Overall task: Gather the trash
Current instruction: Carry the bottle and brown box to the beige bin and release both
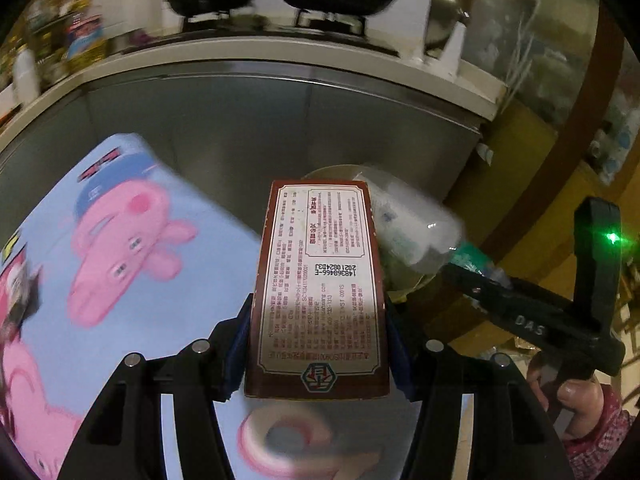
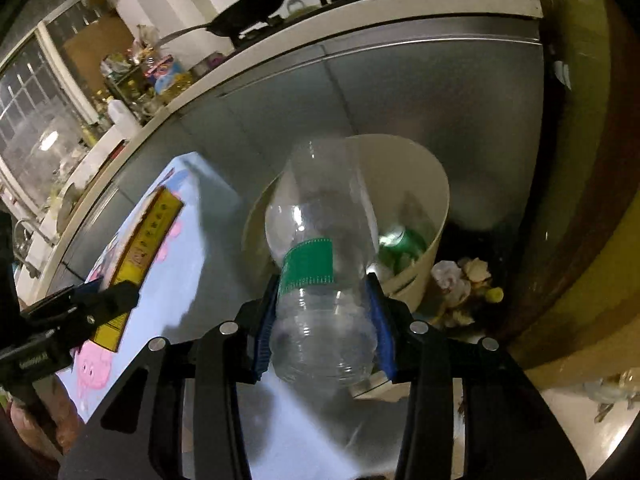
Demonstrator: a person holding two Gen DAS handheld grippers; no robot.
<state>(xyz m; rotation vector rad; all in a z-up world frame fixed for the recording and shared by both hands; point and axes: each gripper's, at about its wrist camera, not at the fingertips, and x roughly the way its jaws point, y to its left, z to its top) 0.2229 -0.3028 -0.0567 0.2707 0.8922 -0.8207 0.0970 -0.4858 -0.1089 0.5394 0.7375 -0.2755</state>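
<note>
Left wrist view: carton (image 1: 320, 280) is clamped by left gripper (image 1: 318, 348), jaws part-open.
Right gripper (image 2: 324, 320): closed on clear bottle (image 2: 320, 264), held above bin (image 2: 432, 184) for dropping.

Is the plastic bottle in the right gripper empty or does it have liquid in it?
Empty, as far as visible: the clear bottle held in the right gripper shows no liquid line, and the bin shows through its walls.

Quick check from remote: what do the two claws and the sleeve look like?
Both claws, left and right, are black with cut-out frames, silver round bolts and blue ribbed pads. The right one bears white "DAS" lettering and a green light. The sleeve is red-patterned.
</note>
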